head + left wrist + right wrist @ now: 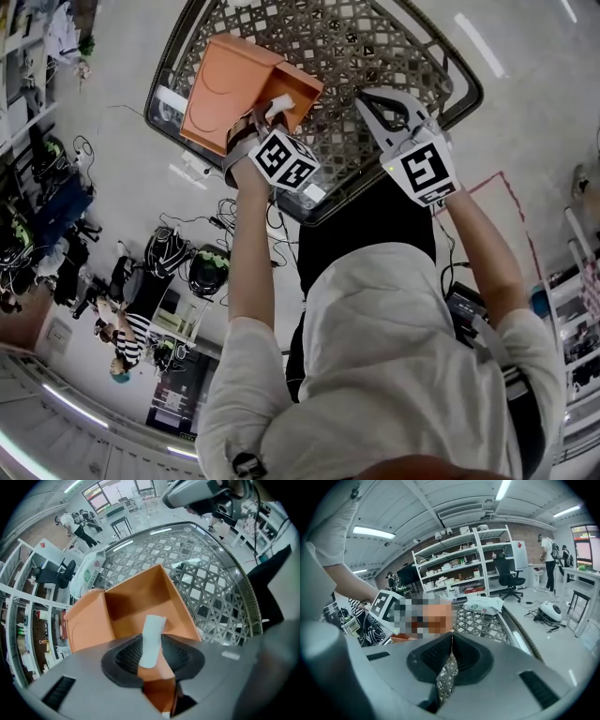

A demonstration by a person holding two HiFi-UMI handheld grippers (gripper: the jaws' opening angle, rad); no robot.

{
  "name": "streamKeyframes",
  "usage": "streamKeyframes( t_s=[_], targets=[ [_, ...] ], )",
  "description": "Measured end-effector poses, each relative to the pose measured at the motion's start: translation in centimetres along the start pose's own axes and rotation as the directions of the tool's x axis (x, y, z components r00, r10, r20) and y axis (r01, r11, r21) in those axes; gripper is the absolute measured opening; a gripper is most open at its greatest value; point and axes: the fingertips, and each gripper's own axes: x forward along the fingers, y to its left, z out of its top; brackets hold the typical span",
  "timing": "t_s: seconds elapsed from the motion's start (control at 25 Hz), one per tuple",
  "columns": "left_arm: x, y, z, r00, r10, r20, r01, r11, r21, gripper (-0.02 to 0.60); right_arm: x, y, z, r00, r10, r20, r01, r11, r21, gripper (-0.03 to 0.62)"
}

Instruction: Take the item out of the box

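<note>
While straddling the near wall of the box [136, 602], looks to be at the very start of the extraction, with nothing lifted clear yet. Finds the box at 11 o'clock in the head view, on the mesh table [394, 47], flap lying open toward 9 o'clock and the orange inside bare as far as visible from the left gripper view. Offers one candidate for the item: a pale strip [153, 632] standing against that wall at 6 o'clock of the opening, right in the gap of the left gripper [151, 645]; cannot tell for sure whether item or tape. Holds the left pads [127, 657] spread wide, flanking strip and cardboard at 9 and 3 o'clock, apparently pressing on neither. Calls next, by the look of it, for closing on the strip alone rather than the wall, then drawing straight up and out; risks dragging the box along otherwise. Hangs the right gripper [451, 638] over the table at 1 o'clock in the head view, pads pressed together tip to tip, pinching nothing; could go to brace the box rim.
</note>
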Motion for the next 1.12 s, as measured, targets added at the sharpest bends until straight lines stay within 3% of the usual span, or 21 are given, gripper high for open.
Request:
streamKeyframes(
  t_s=[0.56,1.12],
  targets=[
    [0.7,0.3,0.3,0.998,0.038,-0.057,-0.035,0.999,0.041,0.118,-1.9,-1.2,0.6,1.000,-0.026,0.016,0.026,1.000,-0.001,0.005],
    [-2.6,1.4,0.6,0.991,0.126,0.049,-0.117,0.982,-0.146,0.121,-1.9,1.0,1.6,1.000,0.020,0.019,-0.019,0.999,-0.048,0.005]
  ],
)
